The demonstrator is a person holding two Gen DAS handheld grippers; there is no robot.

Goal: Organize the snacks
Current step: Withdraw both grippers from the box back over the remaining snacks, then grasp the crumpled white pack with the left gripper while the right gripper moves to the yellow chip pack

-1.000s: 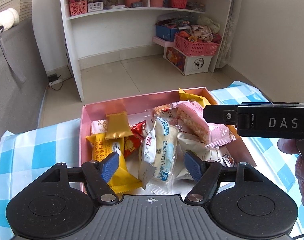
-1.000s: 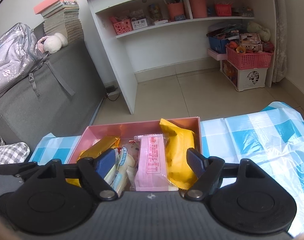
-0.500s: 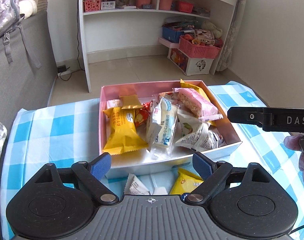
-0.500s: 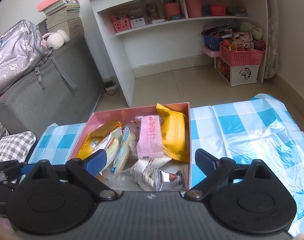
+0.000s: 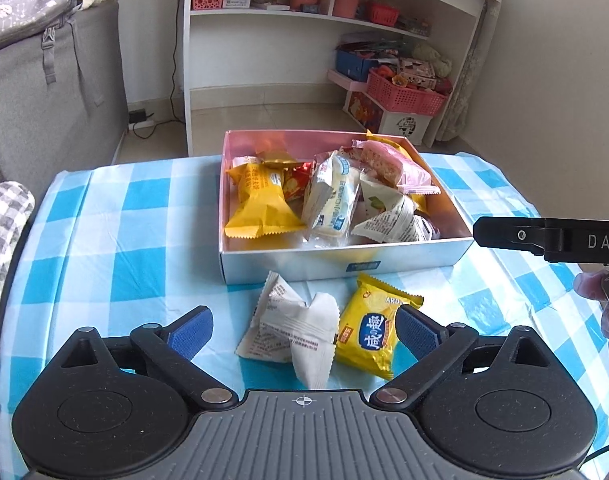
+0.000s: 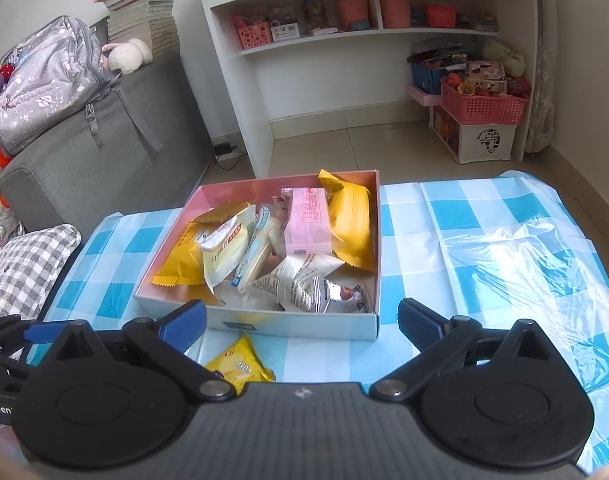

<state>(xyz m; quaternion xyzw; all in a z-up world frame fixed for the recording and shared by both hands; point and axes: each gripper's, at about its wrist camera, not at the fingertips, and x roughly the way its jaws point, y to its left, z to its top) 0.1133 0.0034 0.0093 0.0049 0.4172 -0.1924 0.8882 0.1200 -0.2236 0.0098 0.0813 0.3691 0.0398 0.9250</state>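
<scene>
I see a table under a blue-and-white checked plastic cloth (image 5: 116,240), and it fills most of both views. On the cloth sits a shallow cardboard box, pink inside and white outside (image 5: 344,264). It is full of snack packets. In it I can pick out a big yellow crinkly bag (image 5: 260,204), a white packet with blue print (image 5: 332,196) leaning beside it, and a pink wrapped bar (image 6: 306,220) lying on top of the pile near the far side.

My left gripper (image 5: 302,332) hangs over the cloth just in front of the box. Its blue-padded jaws are opening wide — they hold nothing. Two loose snacks lie on the cloth between them: a white crumpled packet with small print (image 5: 292,328) and, touching its right edge, a small yellow packet with a blue label (image 5: 370,328). The right pad is right at that yellow packet's edge, but I cannot tell if it touches.

My right gripper (image 6: 300,320) is over the box's near wall. Its jaws are opening too — nothing sits between the pads.
</scene>
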